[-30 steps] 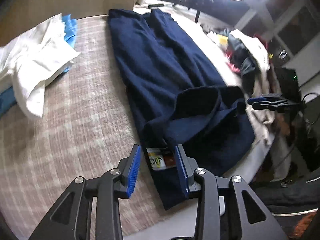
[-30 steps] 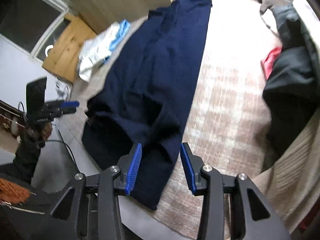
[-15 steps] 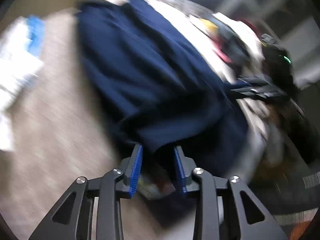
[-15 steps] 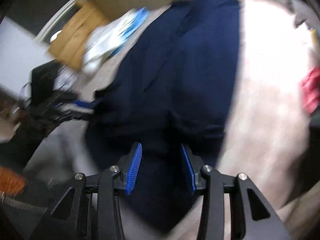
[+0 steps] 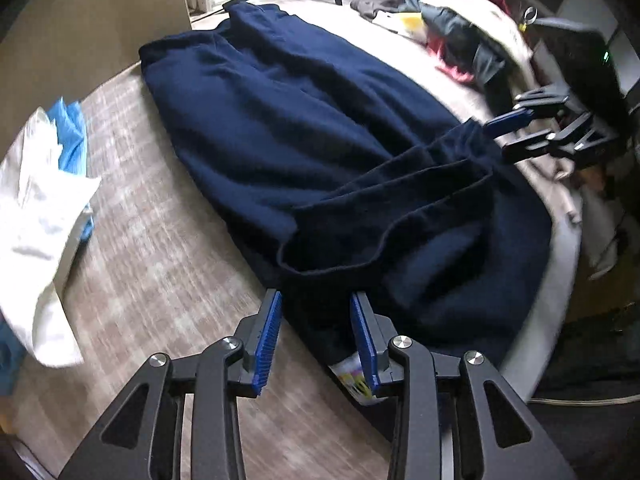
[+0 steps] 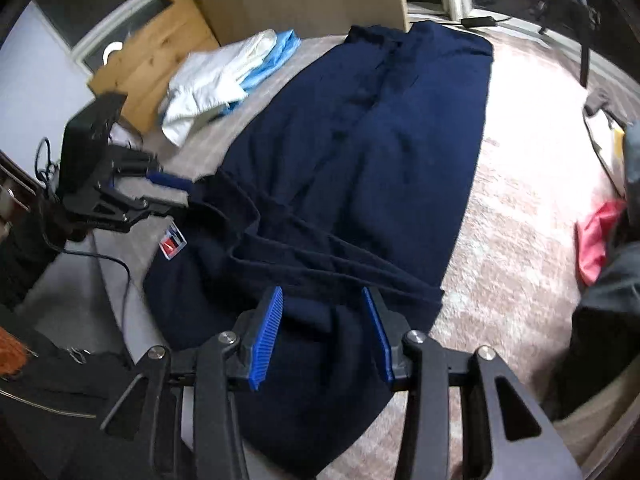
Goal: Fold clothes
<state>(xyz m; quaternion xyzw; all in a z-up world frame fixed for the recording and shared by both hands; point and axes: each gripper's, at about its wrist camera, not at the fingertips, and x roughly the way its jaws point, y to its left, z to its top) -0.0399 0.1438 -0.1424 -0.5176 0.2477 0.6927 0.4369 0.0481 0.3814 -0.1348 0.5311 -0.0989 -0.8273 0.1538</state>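
Two holds: left gripper (image 5: 319,336) and right gripper (image 6: 326,336), one at each waistband (image 5: 400,184) corner.
Left jaws: just opening slightly, bunched cloth clamped between.
Right jaws: part-way apart, clamped on bunched cloth.
Garment: navy trousers (image 5: 280,120), legs stretching ahead of both grippers over checked cover (image 5: 140,260).
Handling: soft, limp, probably weighty; likely to sag between holds.
Best grip: thick waistband seam.

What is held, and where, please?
Left gripper and right gripper each hold the navy garment by one end of its lifted edge; left jaws have just been opening.
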